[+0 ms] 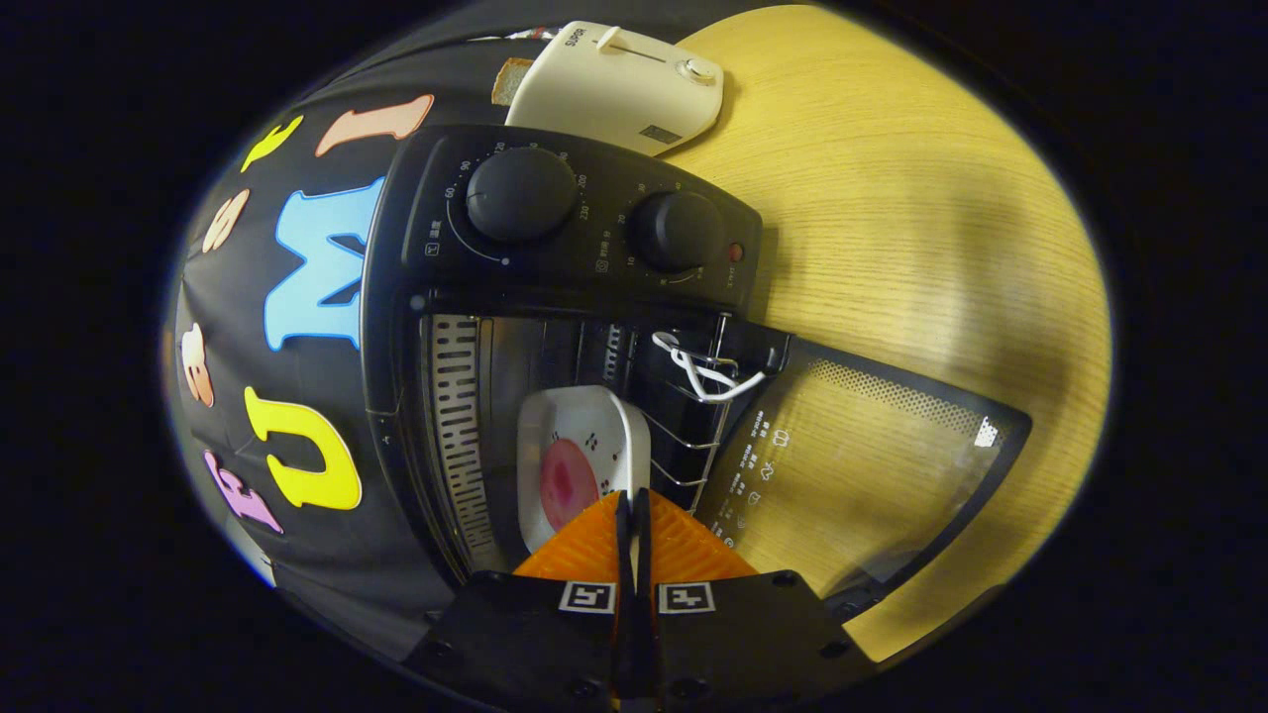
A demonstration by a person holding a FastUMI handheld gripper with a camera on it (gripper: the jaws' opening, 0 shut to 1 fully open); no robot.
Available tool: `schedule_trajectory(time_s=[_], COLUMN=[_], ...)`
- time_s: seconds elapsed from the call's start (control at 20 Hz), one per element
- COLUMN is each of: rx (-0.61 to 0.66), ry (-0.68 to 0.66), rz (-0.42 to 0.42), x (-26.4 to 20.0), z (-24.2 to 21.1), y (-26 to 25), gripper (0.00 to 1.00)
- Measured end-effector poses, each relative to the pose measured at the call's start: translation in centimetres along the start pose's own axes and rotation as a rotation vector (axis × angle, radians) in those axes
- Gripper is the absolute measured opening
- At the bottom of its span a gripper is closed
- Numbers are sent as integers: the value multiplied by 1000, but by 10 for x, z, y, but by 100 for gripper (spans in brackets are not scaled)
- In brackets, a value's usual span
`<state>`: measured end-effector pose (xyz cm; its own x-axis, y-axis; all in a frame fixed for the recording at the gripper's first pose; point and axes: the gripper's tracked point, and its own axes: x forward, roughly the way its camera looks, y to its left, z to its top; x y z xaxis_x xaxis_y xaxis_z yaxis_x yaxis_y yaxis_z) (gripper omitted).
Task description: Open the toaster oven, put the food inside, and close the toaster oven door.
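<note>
The near edge of a white square plate [584, 451] is hidden behind the gripper [634, 515], whose jaws are seen pressed together with only a thin slit between them; the plate's rim meets the jaws at their tips, but whether it is pinched there cannot be told. On the plate a pink round piece of food [567, 480] is carried, partly cut off by the fingers. The plate is seen inside the open cavity of the black toaster oven [555, 238], on or just above the wire rack [693, 436], beside the slotted metal side wall [456, 426]. The glass door [862, 465] is folded fully down onto the wooden worktop [921, 218]. A white cord [703, 374] is looped on the rack's corner. Beyond the oven a cream pop-up toaster [624, 84] is seen, a bread slice [510, 81] half hidden behind it. Open worktop lies beyond the door.
</note>
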<state>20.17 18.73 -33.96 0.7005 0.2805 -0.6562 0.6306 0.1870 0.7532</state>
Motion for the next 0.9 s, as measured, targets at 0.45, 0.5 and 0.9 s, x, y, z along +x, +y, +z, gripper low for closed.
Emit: schedule_trajectory(time_s=[0.45, 0.5, 0.9], rx=[-79, -123, -645], ry=[-8, -5, 110], rz=[92, 100, 40], x=[-15, -23, -84], z=[-12, -15, -61], y=[17, 19, -29], gripper=[57, 79, 97])
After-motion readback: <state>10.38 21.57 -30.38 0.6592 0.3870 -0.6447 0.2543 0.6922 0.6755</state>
